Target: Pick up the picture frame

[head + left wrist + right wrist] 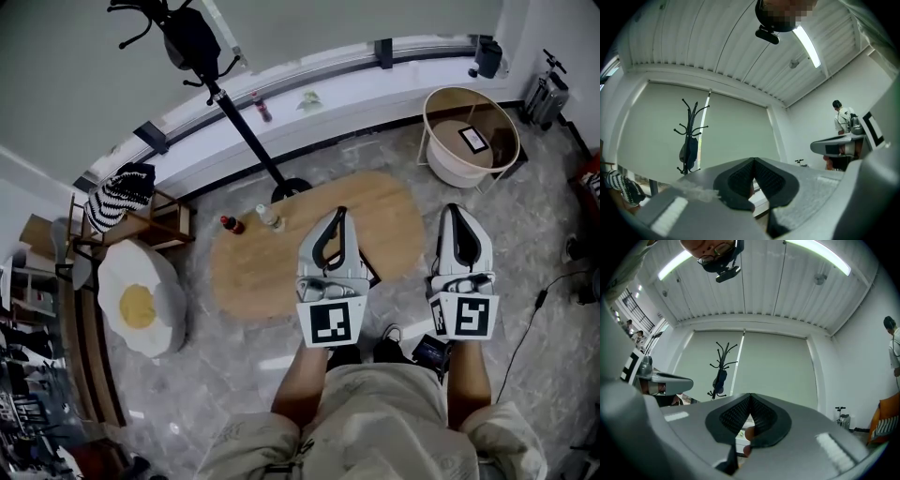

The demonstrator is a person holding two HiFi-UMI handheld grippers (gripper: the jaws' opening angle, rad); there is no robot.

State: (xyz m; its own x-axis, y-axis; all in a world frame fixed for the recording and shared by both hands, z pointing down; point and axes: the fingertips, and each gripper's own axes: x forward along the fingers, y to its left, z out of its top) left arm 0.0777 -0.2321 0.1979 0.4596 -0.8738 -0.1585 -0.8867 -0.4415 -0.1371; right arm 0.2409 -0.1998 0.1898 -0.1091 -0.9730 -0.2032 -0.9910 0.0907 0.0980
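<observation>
What looks like the picture frame (473, 139), a small dark-bordered rectangle, is lying flat inside the round basket (441, 159) over by the wall, well away from both grippers. Nearer in, the right gripper (454, 208) hangs over bare floor beside the oval wooden table (253, 272), jaws pressed together with nothing in them. The left gripper (339, 214) is above the tabletop, jaws likewise closed and empty, and a dark corner (372, 273) I can't identify peeks out from under it. Two small bottles (270, 217) stand at the table's far edge, with the coat stand (253, 141) behind.
</observation>
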